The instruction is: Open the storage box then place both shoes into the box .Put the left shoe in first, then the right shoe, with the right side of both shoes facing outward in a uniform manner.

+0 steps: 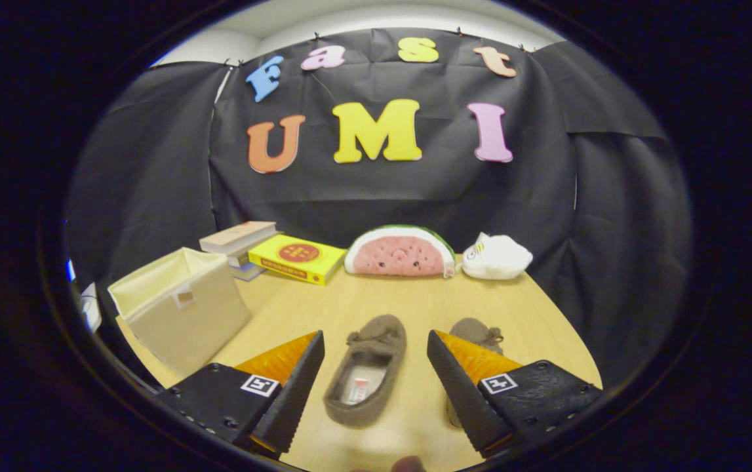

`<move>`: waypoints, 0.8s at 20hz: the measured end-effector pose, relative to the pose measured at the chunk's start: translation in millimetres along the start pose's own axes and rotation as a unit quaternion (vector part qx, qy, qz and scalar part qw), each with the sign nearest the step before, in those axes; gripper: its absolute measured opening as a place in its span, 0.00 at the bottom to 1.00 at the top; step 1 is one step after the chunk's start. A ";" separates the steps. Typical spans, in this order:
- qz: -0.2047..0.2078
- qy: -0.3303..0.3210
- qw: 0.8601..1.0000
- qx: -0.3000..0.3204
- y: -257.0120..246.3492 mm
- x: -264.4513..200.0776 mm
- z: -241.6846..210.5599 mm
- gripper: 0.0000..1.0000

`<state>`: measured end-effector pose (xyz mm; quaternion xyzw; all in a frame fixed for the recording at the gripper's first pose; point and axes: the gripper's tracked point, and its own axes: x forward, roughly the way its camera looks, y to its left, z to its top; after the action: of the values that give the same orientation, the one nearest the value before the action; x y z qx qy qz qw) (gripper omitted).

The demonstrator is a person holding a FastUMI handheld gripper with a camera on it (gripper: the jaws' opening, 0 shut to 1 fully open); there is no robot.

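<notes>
Table (415, 301) | claw (376, 377) wide open, empty | shoe (366, 370) between fingers | box (182, 305) at table edge

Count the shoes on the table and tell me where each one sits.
2. One shoe lies between the open jaws of the gripper. The second shoe lies beside it, partly hidden behind one jaw. Both are on the table, in front of the watermelon plush.

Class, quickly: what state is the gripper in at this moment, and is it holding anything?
Gripper: open, holding nothing; its fingers straddle the left brown slipper on the table without touching it.
</notes>
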<state>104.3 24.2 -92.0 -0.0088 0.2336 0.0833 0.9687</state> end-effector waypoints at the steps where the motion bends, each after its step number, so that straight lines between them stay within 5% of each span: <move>1: -0.003 0.023 1.000 0.002 -4.7 11.0 -13.2 0.96; 7: -0.002 0.110 0.992 0.059 -5.2 66.7 -56.7 0.95; 16: -0.020 0.148 0.980 0.128 0.7 89.2 -73.4 0.06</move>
<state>149.3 34.8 -197.9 0.0986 0.3831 0.0314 0.9179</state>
